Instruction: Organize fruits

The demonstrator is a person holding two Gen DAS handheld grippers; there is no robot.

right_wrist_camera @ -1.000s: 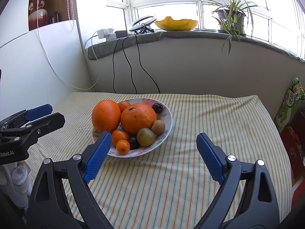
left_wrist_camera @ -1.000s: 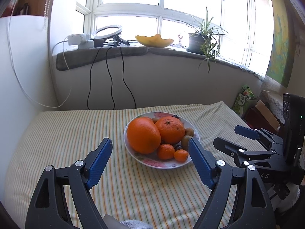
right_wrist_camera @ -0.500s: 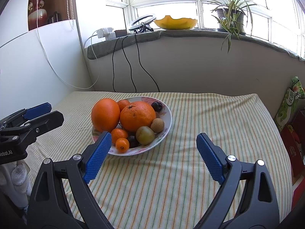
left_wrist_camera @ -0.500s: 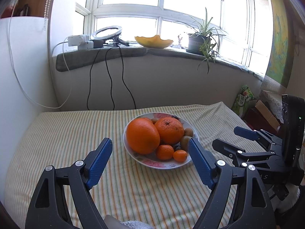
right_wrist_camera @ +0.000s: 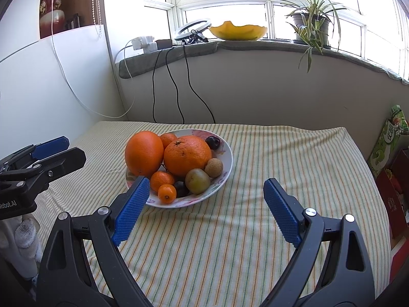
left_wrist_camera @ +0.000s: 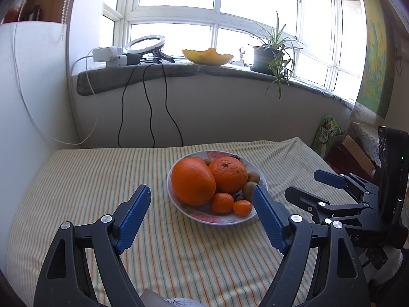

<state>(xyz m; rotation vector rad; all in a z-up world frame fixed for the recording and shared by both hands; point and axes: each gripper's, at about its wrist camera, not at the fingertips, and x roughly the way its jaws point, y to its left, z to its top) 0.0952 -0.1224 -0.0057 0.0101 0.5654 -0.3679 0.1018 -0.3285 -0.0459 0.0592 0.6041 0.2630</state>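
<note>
A flowered white plate [left_wrist_camera: 225,220] [right_wrist_camera: 225,168] stands on the striped tablecloth, heaped with fruit. On it lie two big oranges [left_wrist_camera: 192,181] [right_wrist_camera: 187,155], a small mandarin [left_wrist_camera: 222,203], a kumquat [right_wrist_camera: 167,193], a kiwi [right_wrist_camera: 197,181] and a dark plum [right_wrist_camera: 212,142]. My left gripper [left_wrist_camera: 202,208] hangs open just short of the plate, nothing between its blue pads. My right gripper [right_wrist_camera: 205,199] is also open and empty, to the right of the plate's near edge. Each gripper shows in the other's view, the right gripper [left_wrist_camera: 329,186] and the left gripper [right_wrist_camera: 55,151].
The striped table [right_wrist_camera: 255,230] reaches a white wall at the left and a low wall under the window. Cables [left_wrist_camera: 148,107] hang from the sill. A yellow bowl [left_wrist_camera: 207,56], a ring light [left_wrist_camera: 144,44] and a potted plant [left_wrist_camera: 271,53] stand on the sill. Boxes [right_wrist_camera: 393,179] stand at the right.
</note>
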